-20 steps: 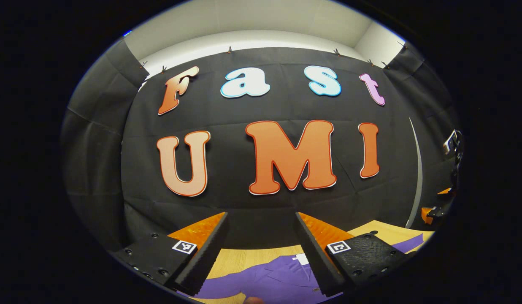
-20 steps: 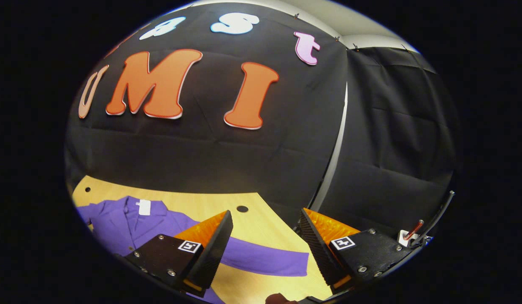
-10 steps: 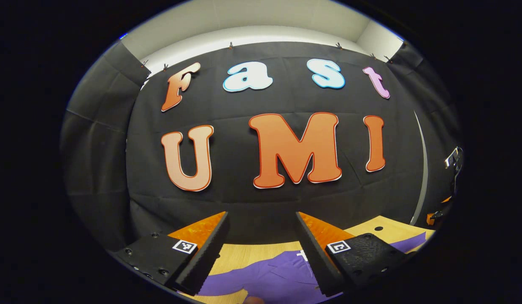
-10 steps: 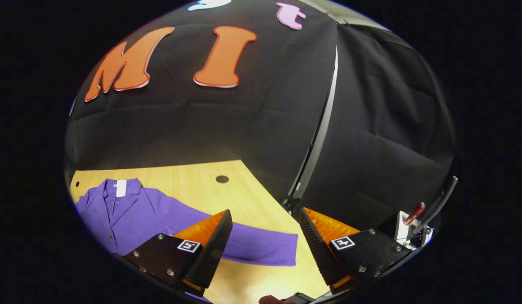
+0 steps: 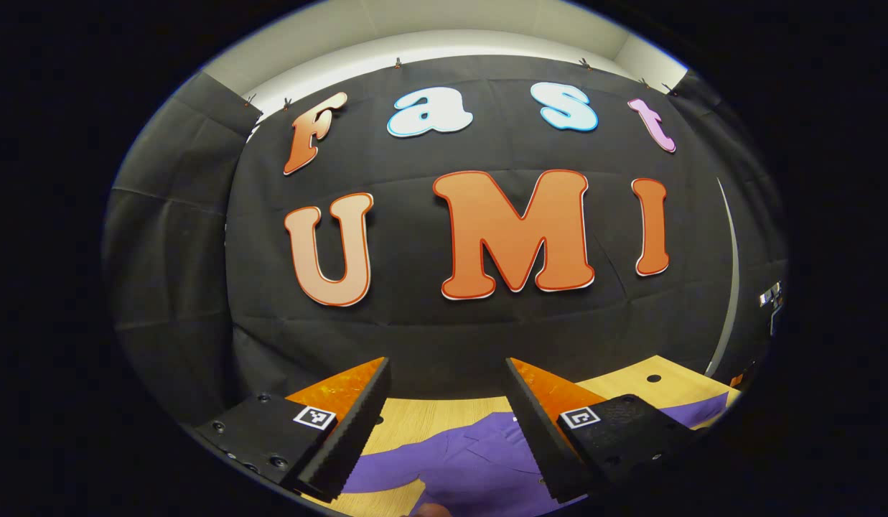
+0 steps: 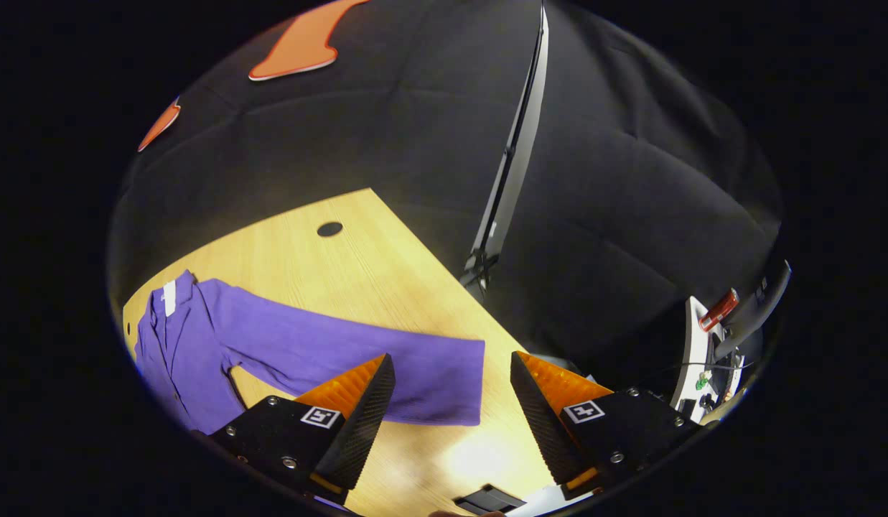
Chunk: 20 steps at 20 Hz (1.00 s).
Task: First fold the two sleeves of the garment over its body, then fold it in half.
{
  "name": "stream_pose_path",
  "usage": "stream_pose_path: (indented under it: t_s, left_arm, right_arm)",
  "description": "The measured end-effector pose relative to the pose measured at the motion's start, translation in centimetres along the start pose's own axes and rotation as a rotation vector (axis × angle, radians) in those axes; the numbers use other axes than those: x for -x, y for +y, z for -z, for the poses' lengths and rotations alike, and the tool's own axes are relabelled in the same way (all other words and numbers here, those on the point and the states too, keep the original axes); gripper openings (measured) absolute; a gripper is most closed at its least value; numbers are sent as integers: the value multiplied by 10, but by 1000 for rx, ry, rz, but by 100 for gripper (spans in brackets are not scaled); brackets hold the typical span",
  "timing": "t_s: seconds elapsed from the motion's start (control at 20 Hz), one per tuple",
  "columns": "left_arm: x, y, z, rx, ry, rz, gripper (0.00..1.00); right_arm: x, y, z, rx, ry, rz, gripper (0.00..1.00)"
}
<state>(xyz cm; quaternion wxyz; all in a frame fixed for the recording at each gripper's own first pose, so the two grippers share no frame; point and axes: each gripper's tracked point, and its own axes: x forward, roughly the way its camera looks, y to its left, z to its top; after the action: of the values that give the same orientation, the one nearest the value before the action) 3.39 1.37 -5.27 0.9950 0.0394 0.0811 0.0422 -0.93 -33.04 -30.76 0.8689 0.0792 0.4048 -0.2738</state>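
Tilting further down than before, the right hand-held gripper (image 6: 447, 391) hangs open above the purple garment's (image 6: 199, 337) sleeve (image 6: 386, 359); the left hand-held gripper (image 5: 447, 398) gapes too.

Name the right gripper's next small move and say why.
Probably lower the right gripper onto the sleeve's cuff and close. Its jaws are open and empty, the purple garment lies flat on the table, and that sleeve is stretched out, not yet folded.
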Motion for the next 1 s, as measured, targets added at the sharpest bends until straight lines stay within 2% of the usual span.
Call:
stream_pose_path:
  t_s: [0.15,0.2,0.75,0.85,1.0]
  left_arm:
    - [0,-1,7,2,29,-15,100]
    - [1,-2,10,1,37,-19,98]
    - [9,-4,32,-58,108,-77,98]
    - [13,-6,35,-68,117,-83,98]
    - [15,-8,41,-79,133,-89,97]
  right_arm:
    - [-19,-6,13,1,100,6,97]
    - [-24,-6,18,-4,132,-8,97]
    - [-72,6,62,-70,515,-114,96]
    - [-79,6,66,-75,548,-120,93]
    - [-86,9,72,-83,586,-113,83]
